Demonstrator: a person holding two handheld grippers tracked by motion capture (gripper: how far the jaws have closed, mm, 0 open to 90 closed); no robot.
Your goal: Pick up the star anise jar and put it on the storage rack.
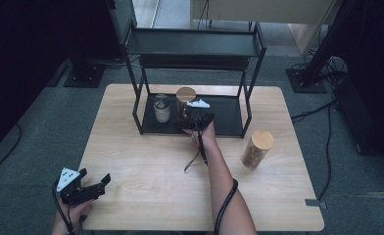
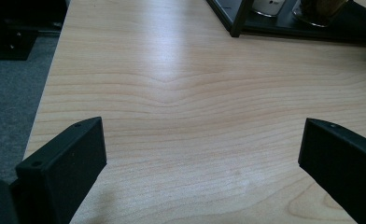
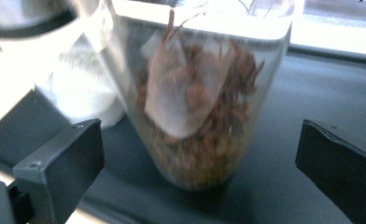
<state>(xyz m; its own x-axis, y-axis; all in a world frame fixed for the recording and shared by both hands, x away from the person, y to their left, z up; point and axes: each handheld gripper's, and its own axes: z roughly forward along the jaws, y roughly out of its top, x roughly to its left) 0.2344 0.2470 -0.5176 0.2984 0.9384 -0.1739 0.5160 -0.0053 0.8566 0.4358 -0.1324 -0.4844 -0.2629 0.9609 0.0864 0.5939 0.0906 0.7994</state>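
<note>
At the near left corner of the wooden table (image 1: pixel 146 161), the left gripper (image 1: pixel 94 185) rested in the person's hand with its jaws spread wide and nothing between them (bare wood grain lay ahead of it in the left gripper view).

Farther in, on the low black tray of the metal shelf rack (image 1: pixel 229 120) at the far middle of the table, a metal-lidded glass jar (image 1: pixel 161 108) stood upright with a pale, white filling. Just right of it stood the wooden-lidded jar (image 1: pixel 184 101), upright too, its long axis vertical and its lid facing up. In the right gripper view this clear jar (image 3: pixel 204 93) held brown, dried, stringy bits and a pale sachet.

The right gripper (image 1: pixel 196 120) sat at that jar's near side, jaws wide apart on either side of it, pads clear of the glass, gripping nothing.

On the bare table to the right, well apart, another wooden-lidded jar (image 1: pixel 257 149) of brown contents stood upright.
</note>
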